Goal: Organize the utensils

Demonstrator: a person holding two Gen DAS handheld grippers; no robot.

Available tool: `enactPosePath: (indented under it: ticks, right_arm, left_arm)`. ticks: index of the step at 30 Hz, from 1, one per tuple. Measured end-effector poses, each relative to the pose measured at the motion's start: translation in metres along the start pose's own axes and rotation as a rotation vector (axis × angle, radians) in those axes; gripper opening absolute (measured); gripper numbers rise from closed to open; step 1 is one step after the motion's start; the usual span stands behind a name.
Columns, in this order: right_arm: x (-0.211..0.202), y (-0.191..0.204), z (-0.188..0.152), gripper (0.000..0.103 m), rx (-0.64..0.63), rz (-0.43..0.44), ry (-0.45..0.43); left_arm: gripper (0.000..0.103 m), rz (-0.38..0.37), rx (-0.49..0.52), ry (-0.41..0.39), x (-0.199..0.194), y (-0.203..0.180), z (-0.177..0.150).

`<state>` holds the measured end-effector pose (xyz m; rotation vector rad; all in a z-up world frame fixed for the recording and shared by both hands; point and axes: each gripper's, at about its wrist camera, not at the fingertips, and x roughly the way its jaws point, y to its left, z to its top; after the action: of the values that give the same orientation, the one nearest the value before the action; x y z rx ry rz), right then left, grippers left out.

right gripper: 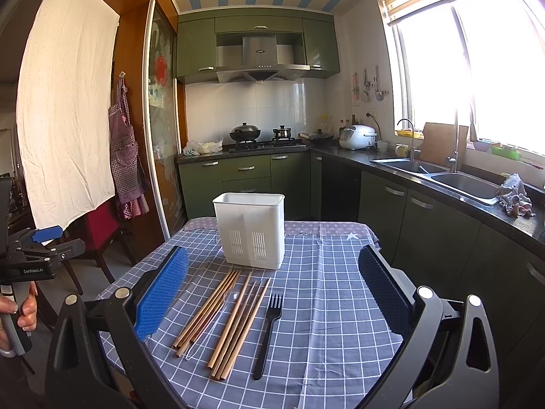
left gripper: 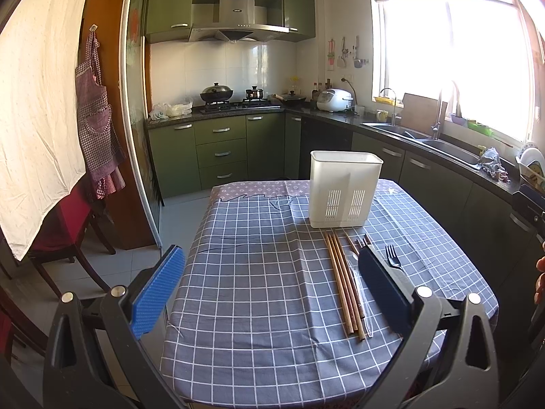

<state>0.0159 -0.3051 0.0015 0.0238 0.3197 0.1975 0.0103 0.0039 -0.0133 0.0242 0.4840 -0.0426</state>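
Inspector: Status, largest item first?

Operator: The white holder [right gripper: 251, 230] stands upright ahead of my right tongs [right gripper: 272, 293], nothing showing above its rim. Wooden chopsticks [right gripper: 223, 320], a clear spoon [right gripper: 218, 317] and a black fork [right gripper: 269, 332] lie flat between those spread fingers. My left tongs [left gripper: 269, 289] are spread too, holding nothing.

Inspector: Step?

Operator: Nothing sorted, I judge. Next: lower and pinch one piece.

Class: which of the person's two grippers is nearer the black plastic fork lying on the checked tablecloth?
Right. The right gripper hovers open with the black plastic fork between its fingers; the left gripper, also open, sits off to the fork's left, beyond the wooden chopsticks.
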Motion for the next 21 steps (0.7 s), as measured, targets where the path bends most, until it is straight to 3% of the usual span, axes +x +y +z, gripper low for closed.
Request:
enactPosePath:
  ticks: [21]
  right_arm:
    - [0.0093,-0.0044,-0.0024,0.099,0.005,0.0,0.026]
  left_arm:
    - [0.097,-0.001,0.005,0.011,0.0028,0.0011,-0.0009]
